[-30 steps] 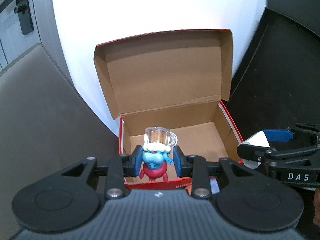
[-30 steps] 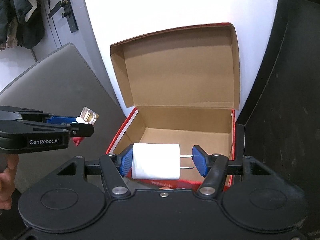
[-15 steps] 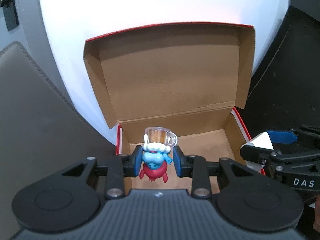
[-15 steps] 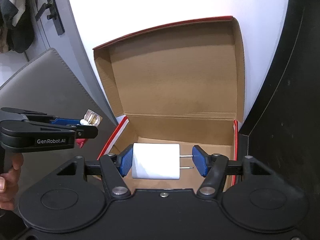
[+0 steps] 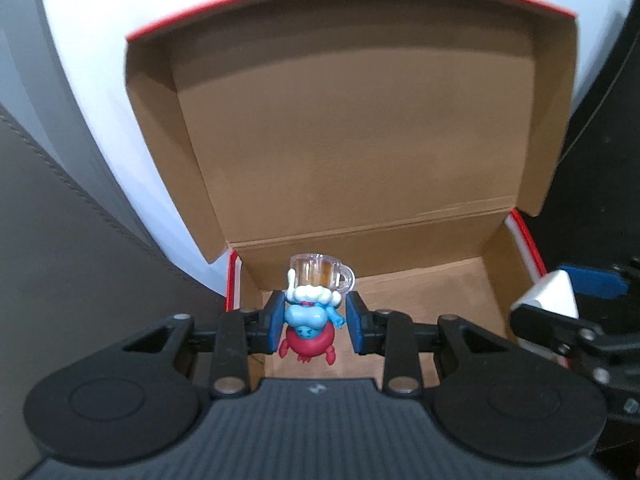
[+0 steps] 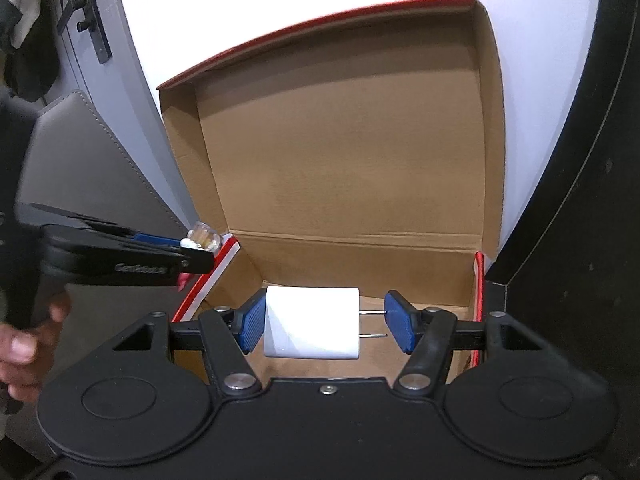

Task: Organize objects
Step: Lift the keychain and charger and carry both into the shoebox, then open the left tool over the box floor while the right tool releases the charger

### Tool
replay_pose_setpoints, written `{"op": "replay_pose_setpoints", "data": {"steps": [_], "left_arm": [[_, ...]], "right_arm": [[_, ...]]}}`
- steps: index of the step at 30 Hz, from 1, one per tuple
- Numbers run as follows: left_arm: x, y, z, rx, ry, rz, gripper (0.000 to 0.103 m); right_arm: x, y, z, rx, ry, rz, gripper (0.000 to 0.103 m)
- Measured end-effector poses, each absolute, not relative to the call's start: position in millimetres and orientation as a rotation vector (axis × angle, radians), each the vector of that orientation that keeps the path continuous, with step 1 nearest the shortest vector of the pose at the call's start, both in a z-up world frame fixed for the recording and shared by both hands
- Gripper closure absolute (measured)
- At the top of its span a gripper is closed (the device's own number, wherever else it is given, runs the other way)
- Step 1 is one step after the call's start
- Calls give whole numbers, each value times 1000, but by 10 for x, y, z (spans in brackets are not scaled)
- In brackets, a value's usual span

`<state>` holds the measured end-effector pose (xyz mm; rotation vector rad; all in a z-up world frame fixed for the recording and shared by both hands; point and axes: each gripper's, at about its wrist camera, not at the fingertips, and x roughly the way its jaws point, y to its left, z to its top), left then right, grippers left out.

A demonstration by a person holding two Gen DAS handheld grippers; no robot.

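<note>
Blue ribbed fingers [image 5: 275, 322] of the left gripper [image 5: 315, 322] clamp a glossy blue-and-red figurine [image 5: 310, 322] topped by a clear mug, over the open cardboard box [image 5: 360, 128]. Only the right wrist view shows the right gripper [image 6: 325, 330] clamped on a smooth white charger [image 6: 312, 322], prongs touching one pad, above the box floor.

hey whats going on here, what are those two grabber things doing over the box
A person is tidying small items into an open cardboard box with a handheld gripper in each hand. The left gripper is shut on a small toy figure with a tiny beer mug on top. The right gripper grips a white charger plug, its prongs pressed against one pad. Both are held just over the box's front part. Neither item is released yet, and what shows of the box floor is bare.
</note>
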<state>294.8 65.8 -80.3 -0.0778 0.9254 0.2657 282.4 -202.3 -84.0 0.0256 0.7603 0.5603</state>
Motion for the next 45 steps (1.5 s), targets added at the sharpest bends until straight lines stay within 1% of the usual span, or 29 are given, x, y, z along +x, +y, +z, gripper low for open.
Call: {"op": "replay_pose_setpoints", "data": {"steps": [8, 23, 34, 37, 39, 42, 45], "left_arm": [[3308, 720, -1262, -44, 1013, 288, 72], [3757, 764, -1902, -33, 1139, 316, 72], [3808, 808, -2147, -70, 1167, 352, 72], [3803, 805, -2146, -75, 1161, 342, 66], [3816, 779, -2155, -63, 1177, 352, 58], [3789, 759, -2098, -69, 1162, 334, 55], [3773, 731, -1973, -11, 1137, 327, 55]], "right_arm": [[2964, -1984, -1107, 61, 802, 554, 42], [3044, -2076, -1224, 79, 820, 509, 42], [3108, -2126, -1303, 104, 830, 493, 42], [3120, -2101, -1328, 100, 831, 497, 42], [3132, -2080, -1346, 94, 834, 498, 42], [3169, -2048, -1369, 89, 834, 496, 42], [3246, -2013, -1382, 104, 831, 497, 42]]}}
